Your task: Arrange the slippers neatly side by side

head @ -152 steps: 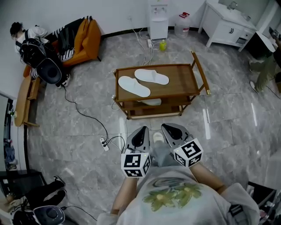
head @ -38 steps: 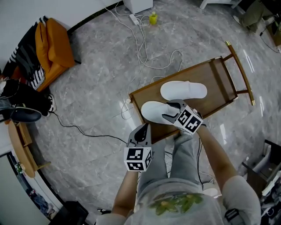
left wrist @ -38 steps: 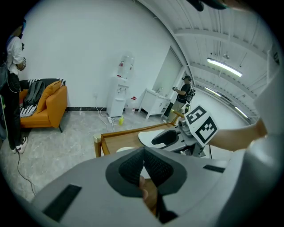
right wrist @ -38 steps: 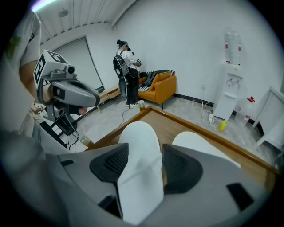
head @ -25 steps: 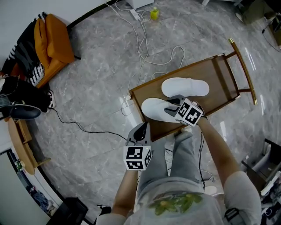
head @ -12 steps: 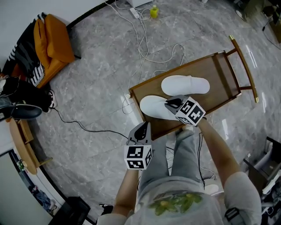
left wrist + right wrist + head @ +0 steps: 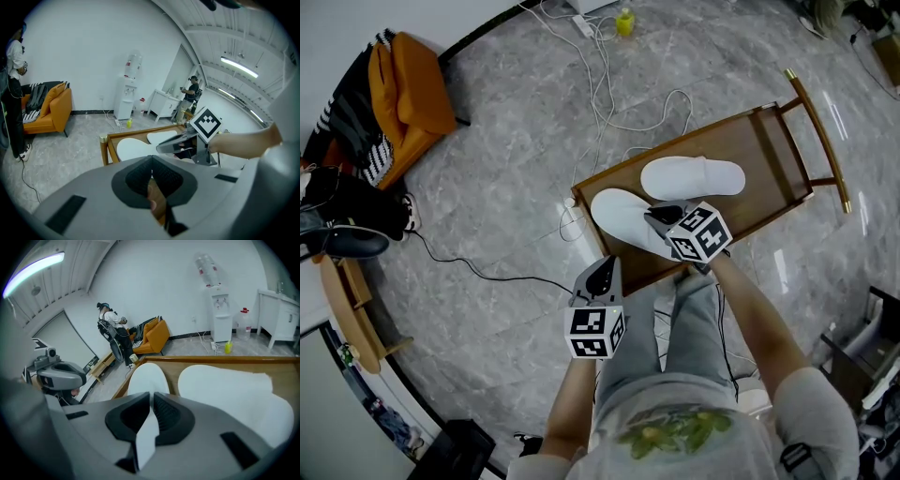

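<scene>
Now right claw [image 7: 659, 216] clamps near slipper [image 7: 617, 217].
Its jaws have just been closing on its edge, beside the far slipper [image 7: 692, 176] on the worktop [image 7: 761, 157]; left claw [image 7: 605, 273] hangs clenched, empty.

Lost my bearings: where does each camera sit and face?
Head view: on the person's head, steeply down at the brown wooden trolley and two white fabric slippers; left gripper, right gripper show.
Left gripper view: on the left gripper, along its shut jaws toward the trolley; right gripper shows.
Right gripper view: on the right gripper, jaws just closed on the near slipper, facing an orange sofa.
All share both slippers.
</scene>
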